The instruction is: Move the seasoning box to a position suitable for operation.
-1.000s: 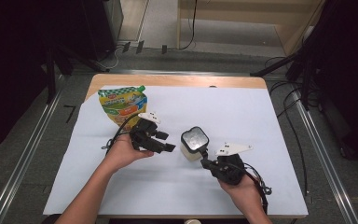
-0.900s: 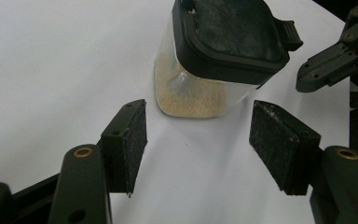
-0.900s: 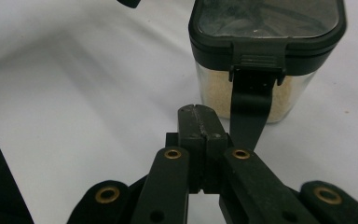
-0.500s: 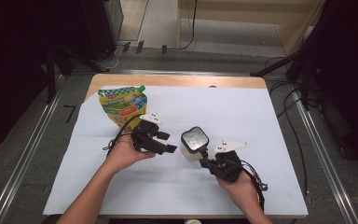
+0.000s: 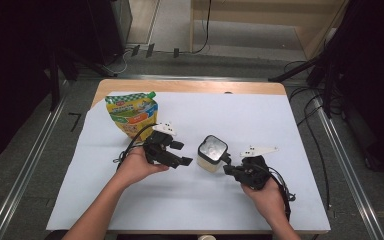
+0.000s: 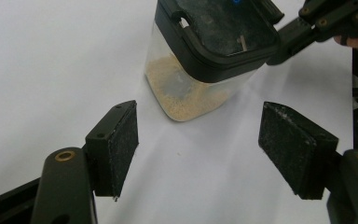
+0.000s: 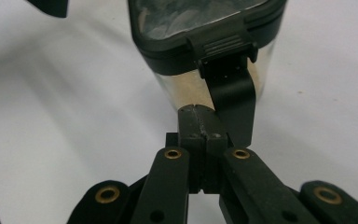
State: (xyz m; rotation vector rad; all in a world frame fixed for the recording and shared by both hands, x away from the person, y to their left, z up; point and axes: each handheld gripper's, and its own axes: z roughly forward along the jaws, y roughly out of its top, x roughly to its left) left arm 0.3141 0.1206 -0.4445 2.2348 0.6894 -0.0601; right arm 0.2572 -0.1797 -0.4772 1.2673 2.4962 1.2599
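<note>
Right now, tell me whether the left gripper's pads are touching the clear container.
Apart. In the left gripper view the two pads stand wide open, with bare white table cover between them and the container farther ahead.

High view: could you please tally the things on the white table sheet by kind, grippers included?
Clear plastic containers with black lid, part-filled with beige powder: 1
Yellow-green printed refill pouches with green cap: 1
Black two-jaw grippers, left and right: 2
Total: 4
</note>
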